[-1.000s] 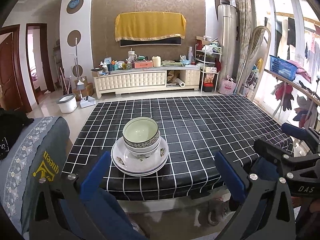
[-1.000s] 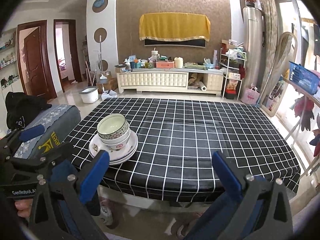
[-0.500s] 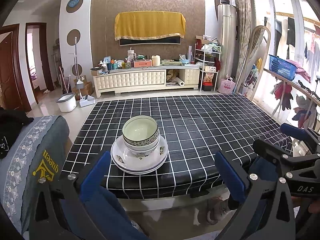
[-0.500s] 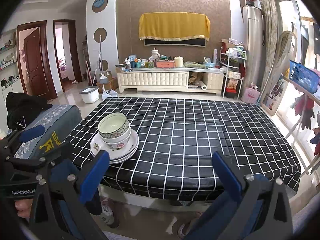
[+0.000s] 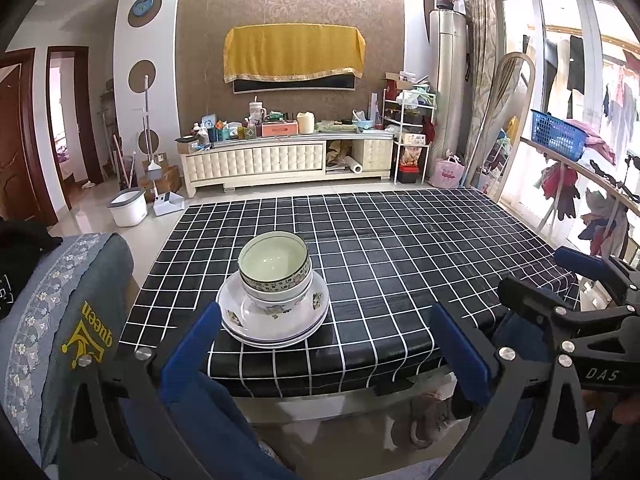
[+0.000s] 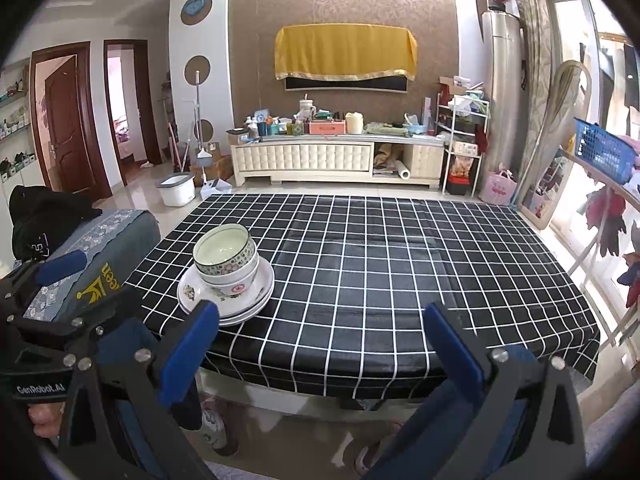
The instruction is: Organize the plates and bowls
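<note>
Two bowls (image 5: 274, 268) (image 6: 225, 256), one nested in the other, sit on a stack of white flowered plates (image 5: 276, 320) (image 6: 240, 300). The stack stands near the front left of a table under a black checked cloth (image 5: 400, 264) (image 6: 380, 272). My left gripper (image 5: 326, 340) is open, held off the table's front edge, just short of the stack. My right gripper (image 6: 320, 340) is open too, off the front edge and right of the stack. Neither holds anything. Each gripper shows at the edge of the other's view.
A chair back with a grey patterned cover (image 5: 68, 312) (image 6: 92, 256) stands at the table's left. A clothes rack with a blue basket (image 5: 558, 134) lines the right side. A cluttered TV cabinet (image 5: 288, 156) is beyond the table. A person's shoes (image 6: 212, 424) show below.
Both views have drawn back and dropped slightly, so the table's front edge sits a little higher in frame. The stack has not moved and both grippers remain open.
</note>
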`<state>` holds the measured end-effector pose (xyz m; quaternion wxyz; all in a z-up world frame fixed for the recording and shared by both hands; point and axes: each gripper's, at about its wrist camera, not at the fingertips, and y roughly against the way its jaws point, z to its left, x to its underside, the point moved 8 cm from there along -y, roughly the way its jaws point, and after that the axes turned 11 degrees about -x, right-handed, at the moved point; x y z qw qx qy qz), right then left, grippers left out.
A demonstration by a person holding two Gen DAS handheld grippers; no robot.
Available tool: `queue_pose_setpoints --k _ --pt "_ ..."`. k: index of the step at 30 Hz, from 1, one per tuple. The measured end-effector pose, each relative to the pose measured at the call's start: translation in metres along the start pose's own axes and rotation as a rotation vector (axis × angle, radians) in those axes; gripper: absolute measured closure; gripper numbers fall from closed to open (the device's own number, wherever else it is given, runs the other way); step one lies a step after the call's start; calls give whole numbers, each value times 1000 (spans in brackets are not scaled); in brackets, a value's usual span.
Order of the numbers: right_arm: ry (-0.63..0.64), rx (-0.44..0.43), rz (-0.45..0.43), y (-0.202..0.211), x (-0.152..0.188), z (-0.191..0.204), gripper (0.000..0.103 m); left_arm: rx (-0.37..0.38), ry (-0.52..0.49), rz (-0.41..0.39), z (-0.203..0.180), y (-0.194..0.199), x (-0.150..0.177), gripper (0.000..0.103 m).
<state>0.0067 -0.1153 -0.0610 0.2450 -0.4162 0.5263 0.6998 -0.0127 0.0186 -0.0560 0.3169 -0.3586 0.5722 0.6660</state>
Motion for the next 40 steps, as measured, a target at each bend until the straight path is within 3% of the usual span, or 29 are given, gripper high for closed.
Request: queue_pose_setpoints --k 40 --pt "11 7 2 5 3 2 0 13 14 12 0 0 3 0"
